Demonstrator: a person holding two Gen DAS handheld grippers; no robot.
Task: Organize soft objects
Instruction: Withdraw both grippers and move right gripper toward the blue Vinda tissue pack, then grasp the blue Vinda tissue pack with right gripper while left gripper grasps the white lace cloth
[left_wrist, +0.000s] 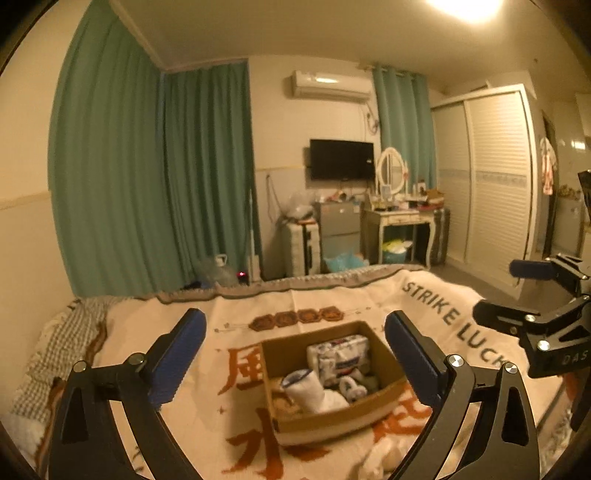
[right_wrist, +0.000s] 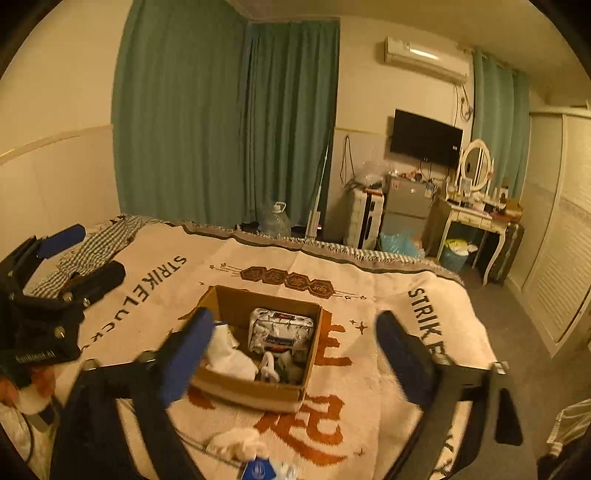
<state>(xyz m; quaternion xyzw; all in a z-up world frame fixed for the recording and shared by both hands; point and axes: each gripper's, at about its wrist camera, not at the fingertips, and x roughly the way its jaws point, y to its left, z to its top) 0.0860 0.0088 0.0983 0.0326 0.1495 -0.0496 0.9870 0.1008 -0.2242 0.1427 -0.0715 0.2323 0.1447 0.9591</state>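
Cardboard box (left_wrist: 334, 417) sits mid-frame on the bed's blanket (left_wrist: 332, 302), holding a tissue pack (left_wrist: 341, 350) and white socks (left_wrist: 314, 393); its smaller contents blur together. Your left gripper (left_wrist: 295, 354) and right gripper (right_wrist: 291, 354) both have fingers spread wide, pinching nothing. At the right view's bottom edge, a fluffy white item (right_wrist: 236, 443) is cut off and unclear.

left wrist: above bed, facing box (left_wrist: 332, 373) | right wrist: same, further right | shared: box, curtains (left_wrist: 155, 177)
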